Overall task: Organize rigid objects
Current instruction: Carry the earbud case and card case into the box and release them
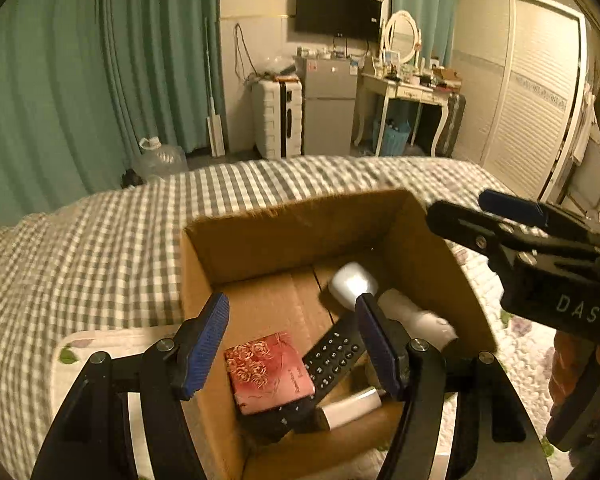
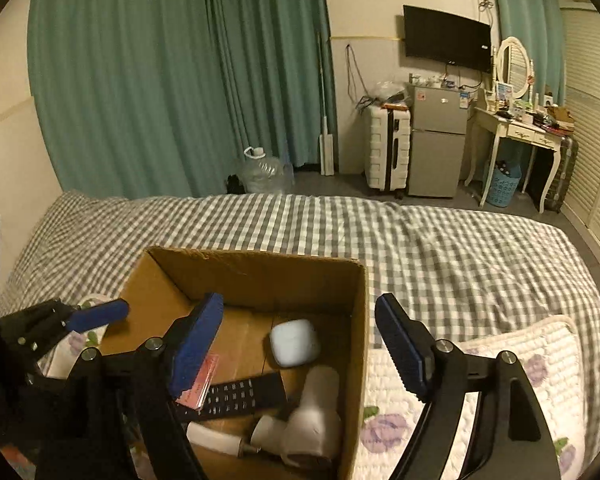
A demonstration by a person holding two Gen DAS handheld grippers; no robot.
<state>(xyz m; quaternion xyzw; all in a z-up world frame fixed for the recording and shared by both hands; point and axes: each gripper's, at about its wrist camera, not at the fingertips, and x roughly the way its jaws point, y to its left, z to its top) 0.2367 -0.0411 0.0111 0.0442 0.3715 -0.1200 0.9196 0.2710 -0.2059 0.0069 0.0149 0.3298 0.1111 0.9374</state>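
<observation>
Right wrist: one cardboard box (image 2: 360, 320); inside one remote (image 2: 236, 398), one hairdryer (image 2: 312, 416).

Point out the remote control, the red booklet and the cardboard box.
remote control (image 1: 334, 354): left wrist view, on its keypad.
red booklet (image 1: 268, 372): left wrist view, middle of its cover.
cardboard box (image 2: 256, 276): right wrist view, inside of its far wall.

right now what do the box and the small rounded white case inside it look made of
Box: brown corrugated cardboard, matte, with a frayed top edge and seamed bottom flaps. Small rounded white case: probably hard plastic, smooth with a soft sheen; it looks slightly blurred.
</observation>
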